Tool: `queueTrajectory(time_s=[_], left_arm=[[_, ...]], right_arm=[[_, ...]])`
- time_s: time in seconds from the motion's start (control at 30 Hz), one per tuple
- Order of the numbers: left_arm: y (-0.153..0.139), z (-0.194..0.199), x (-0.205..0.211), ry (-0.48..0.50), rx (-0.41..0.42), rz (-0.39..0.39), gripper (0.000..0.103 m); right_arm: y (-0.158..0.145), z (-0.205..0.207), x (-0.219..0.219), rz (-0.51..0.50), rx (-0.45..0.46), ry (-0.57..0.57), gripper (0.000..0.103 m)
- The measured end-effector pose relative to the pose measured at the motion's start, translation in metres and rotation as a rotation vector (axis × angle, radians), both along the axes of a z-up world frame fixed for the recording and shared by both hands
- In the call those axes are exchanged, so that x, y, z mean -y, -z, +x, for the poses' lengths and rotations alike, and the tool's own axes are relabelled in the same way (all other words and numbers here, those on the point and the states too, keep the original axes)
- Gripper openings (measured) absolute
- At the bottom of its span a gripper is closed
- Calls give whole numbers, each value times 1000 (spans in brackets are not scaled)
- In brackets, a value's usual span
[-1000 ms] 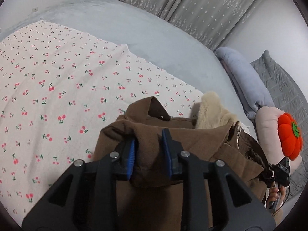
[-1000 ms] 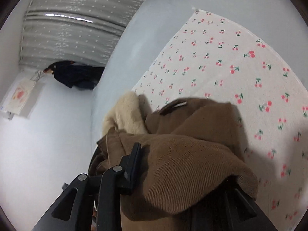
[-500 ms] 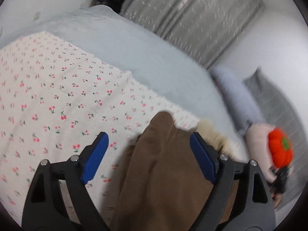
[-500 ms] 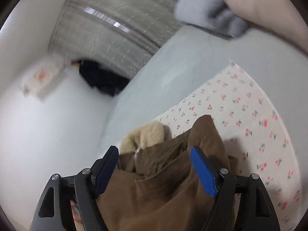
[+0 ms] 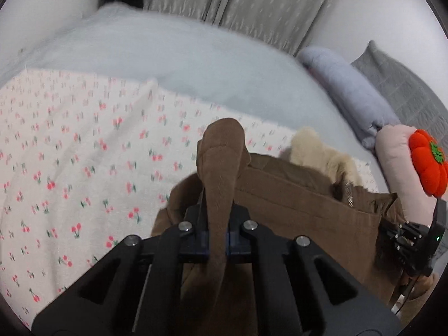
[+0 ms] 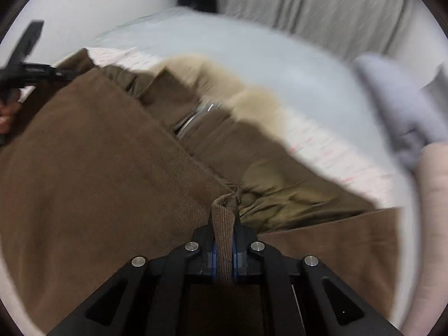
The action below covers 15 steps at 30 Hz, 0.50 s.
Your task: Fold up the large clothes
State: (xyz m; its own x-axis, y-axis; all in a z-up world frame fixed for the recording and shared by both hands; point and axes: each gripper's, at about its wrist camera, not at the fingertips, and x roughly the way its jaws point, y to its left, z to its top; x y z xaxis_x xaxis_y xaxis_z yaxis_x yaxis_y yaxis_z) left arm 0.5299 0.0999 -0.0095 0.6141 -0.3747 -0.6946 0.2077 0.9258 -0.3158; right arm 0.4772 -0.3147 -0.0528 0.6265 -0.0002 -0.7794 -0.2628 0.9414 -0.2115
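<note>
Brown corduroy jacket lies bunched on the cherry-print sheet on the bed, its cream fur collar up at one o'clock. My left gripper has just snapped its jaws onto a fold of the jacket; right gripper likewise, jaws clenched on a corduroy hem. Orange pumpkin plush sits at three o'clock

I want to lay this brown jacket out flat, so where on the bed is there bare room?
Free: the cherry-print sheet left of the brown jacket, and the grey bedspread between that sheet and the curtains. Crowded: the right edge, with the lavender pillow, pink cushion and pumpkin plush.
</note>
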Motion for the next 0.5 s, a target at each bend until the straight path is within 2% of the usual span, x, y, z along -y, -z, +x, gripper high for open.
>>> queueTrajectory(time_s=[0.07, 0.13, 0.2, 0.3, 0.37, 0.43, 0.47, 0.5], left_arm=[[-15, -13, -9, -24, 105, -82, 8], [-22, -20, -20, -75, 204, -156, 8], [-18, -17, -22, -129, 242, -159, 8], [5, 5, -14, -182, 208, -72, 9], [29, 22, -9, -212, 156, -10, 12], [56, 38, -5, -247, 74, 55, 18], [69, 47, -5, -266, 11, 64, 23], [76, 52, -7, -282, -30, 65, 27]], right_arm=[[-21, -11, -2, -31, 143, 54, 6], [-44, -9, 0, 1, 284, 113, 6], [-51, 9, 1, 51, 326, 166, 6], [-33, 41, -7, 25, 338, 208, 6], [-11, 64, -6, 33, 306, 226, 7], [13, 85, 0, 44, 238, 257, 10], [27, 95, 3, 51, 195, 275, 11], [49, 107, 12, 70, 111, 317, 12]])
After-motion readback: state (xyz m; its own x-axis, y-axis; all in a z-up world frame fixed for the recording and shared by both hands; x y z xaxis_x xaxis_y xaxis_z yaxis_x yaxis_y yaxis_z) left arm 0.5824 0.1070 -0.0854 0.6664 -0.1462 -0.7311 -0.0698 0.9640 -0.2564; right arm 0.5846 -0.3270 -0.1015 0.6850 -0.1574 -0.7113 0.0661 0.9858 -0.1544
